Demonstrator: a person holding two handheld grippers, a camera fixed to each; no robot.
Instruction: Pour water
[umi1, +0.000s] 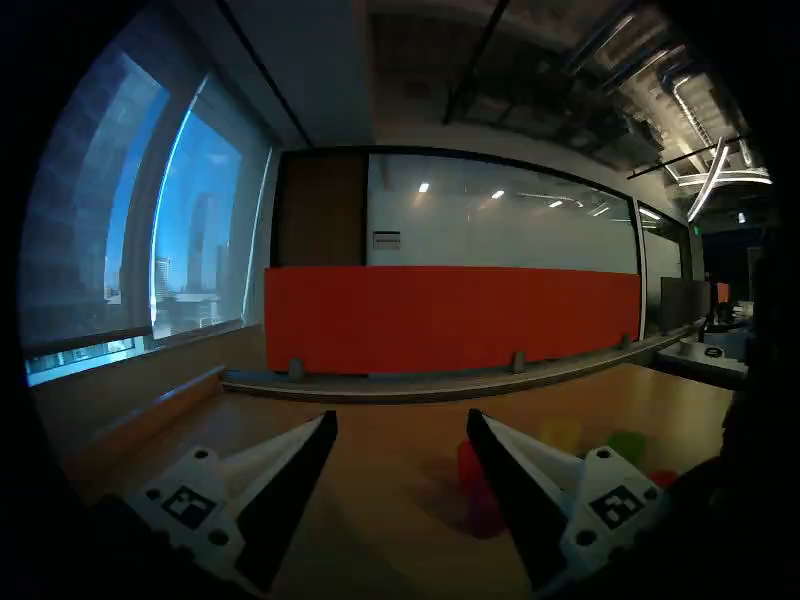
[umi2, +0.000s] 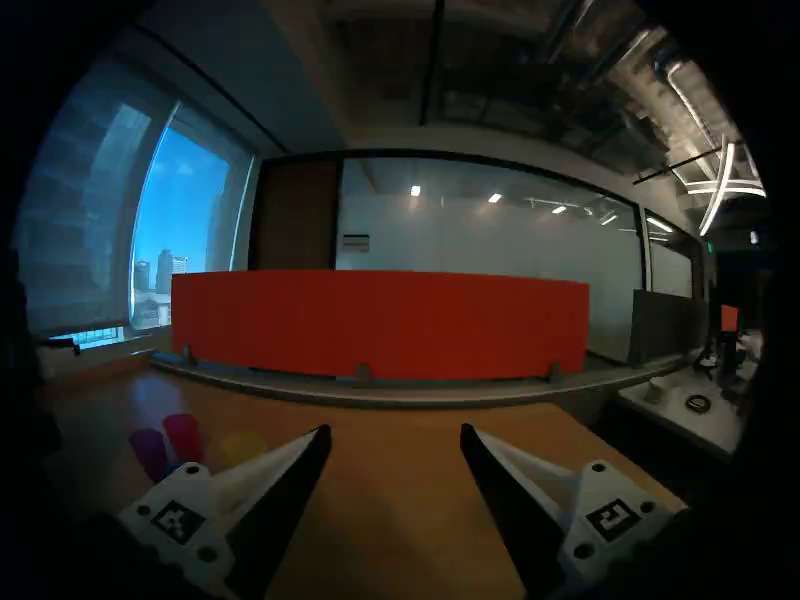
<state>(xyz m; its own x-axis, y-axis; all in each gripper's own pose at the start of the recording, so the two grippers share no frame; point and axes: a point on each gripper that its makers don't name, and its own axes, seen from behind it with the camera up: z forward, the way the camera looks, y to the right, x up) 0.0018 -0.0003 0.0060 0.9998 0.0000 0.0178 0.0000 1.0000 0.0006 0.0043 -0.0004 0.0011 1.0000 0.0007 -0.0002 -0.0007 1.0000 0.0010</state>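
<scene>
Two empty claws (umi1: 400, 414) (umi2: 394, 428), one yellow cup (umi1: 560, 432)

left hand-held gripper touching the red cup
Cannot tell: in the left gripper view a finger of the left hand-held gripper overlaps the red cup, hiding any gap.

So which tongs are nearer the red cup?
Left, probably. The red cup sits just beyond the left tongs' right finger; from the right tongs it stands farther off, to their left.
</scene>
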